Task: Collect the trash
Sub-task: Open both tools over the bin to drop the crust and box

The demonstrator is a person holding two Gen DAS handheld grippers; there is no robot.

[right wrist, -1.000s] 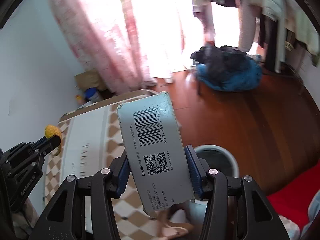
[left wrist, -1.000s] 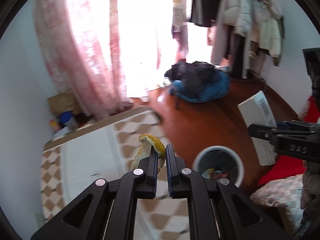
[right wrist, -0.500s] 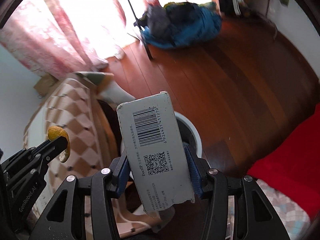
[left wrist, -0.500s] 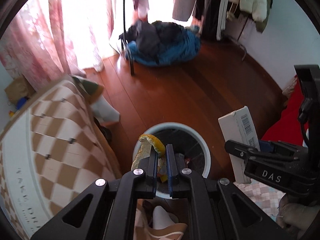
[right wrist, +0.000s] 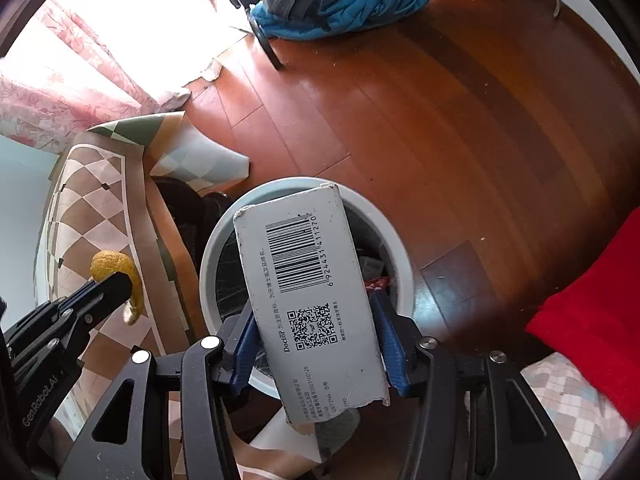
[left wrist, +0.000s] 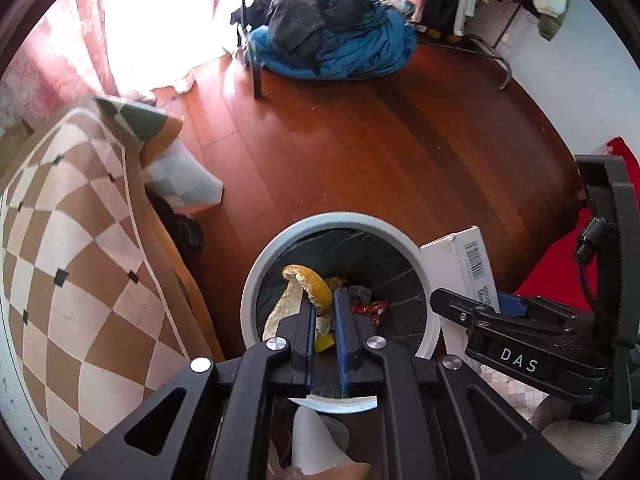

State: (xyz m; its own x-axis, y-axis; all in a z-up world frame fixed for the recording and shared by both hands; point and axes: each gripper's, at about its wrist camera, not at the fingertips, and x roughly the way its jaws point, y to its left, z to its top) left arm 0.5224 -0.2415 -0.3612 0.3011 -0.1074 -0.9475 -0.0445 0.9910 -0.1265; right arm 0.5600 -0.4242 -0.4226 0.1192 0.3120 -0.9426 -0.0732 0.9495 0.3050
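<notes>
My left gripper (left wrist: pixel 323 300) is shut on a yellow orange peel (left wrist: pixel 308 282) and holds it over the open mouth of a round white trash bin (left wrist: pixel 256 276) lined with a dark bag. My right gripper (right wrist: pixel 314 316) is shut on a grey cardboard box with a barcode and QR code (right wrist: pixel 304 280), held above the same bin (right wrist: pixel 396 248). In the right wrist view the peel (right wrist: pixel 114 266) and the left gripper (right wrist: pixel 116 286) show at the left. In the left wrist view the box (left wrist: pixel 464 260) and the right gripper (left wrist: pixel 452 300) are right of the bin. Wrappers (left wrist: pixel 370 307) lie inside the bin.
A table with a brown and white checked cloth (left wrist: pixel 60 264) stands left of the bin. A blue and dark clothes pile (left wrist: pixel 332 36) lies on the red wood floor (left wrist: pixel 360 140) at the back. A red cushion (right wrist: pixel 592 312) is at the right. Pink curtains (right wrist: pixel 60 92) hang far left.
Both grippers have tilted down and moved toward the bin. The peel is now over the bin's opening, and the box now covers much of the bin in the right wrist view.
</notes>
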